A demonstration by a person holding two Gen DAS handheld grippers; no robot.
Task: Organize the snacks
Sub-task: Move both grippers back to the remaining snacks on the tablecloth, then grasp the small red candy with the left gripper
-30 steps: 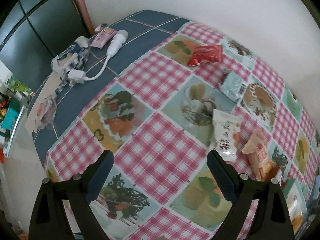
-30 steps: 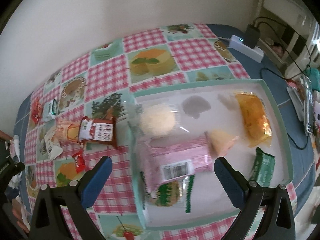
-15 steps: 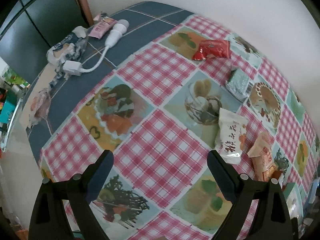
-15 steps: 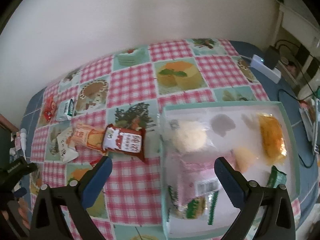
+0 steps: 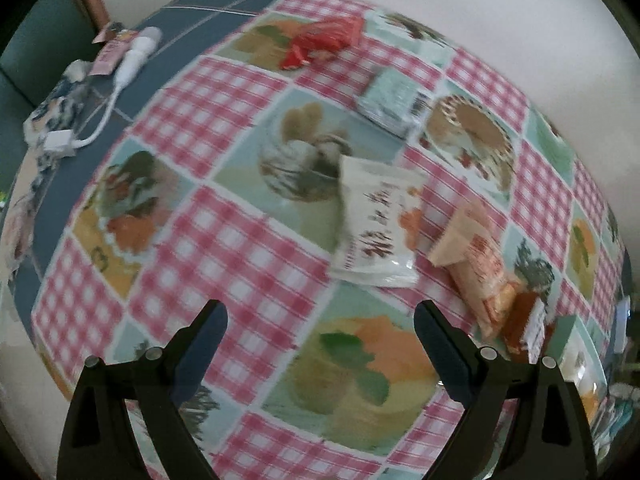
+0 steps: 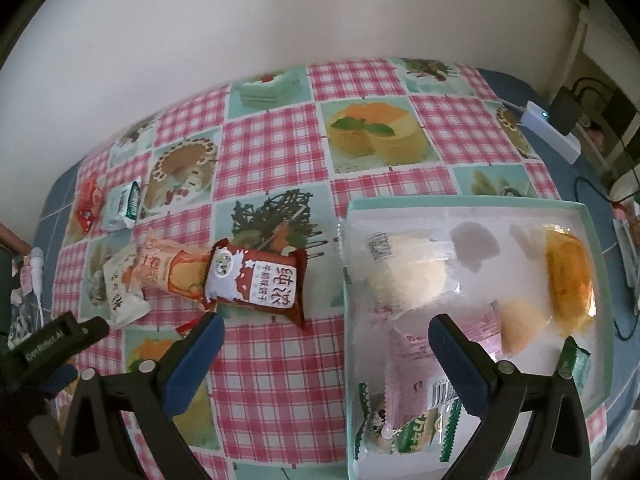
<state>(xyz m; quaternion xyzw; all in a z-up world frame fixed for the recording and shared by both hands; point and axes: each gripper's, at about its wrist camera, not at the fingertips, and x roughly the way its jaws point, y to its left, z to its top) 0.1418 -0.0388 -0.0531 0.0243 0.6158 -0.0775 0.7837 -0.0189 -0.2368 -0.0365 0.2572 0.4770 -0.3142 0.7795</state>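
**Snacks on the checked bench: loose packets and tray**

Left tool (image 5: 320,316): hanging above the pink-checked tablecloth (image 5: 224,248) with its jaws spread wide and nothing sitting between them. The view is blurring slightly.

Right tool (image 6: 326,330): also standing wide apart and carrying nothing, hovering over the near edge of the bench, one finger above the cloth and the other above the tray.

Loose packets, lying in a cluster on the cloth to the left of the tray:
- white packet (image 5: 376,228), lying flat, just ahead of the left tool;
- orange packet (image 5: 476,256), lying beside the white one and touching it at an edge;
- brown-red packet (image 6: 256,280), overlapping the end of the orange packet, nearest the tray;
- pale green packet (image 5: 390,98), lying farther back;
- red packet (image 5: 324,38), lying near the wall, apart from the rest.

Tray (image 6: 596,248): mint-rimmed, sitting on the right of the bench, holding a round pale cake in clear wrap (image 6: 404,276), a yellow cake (image 6: 570,276), a pink packet (image 6: 416,376) and green-striped wrappers.

A white power strip (image 6: 554,134) is lying behind the tray.
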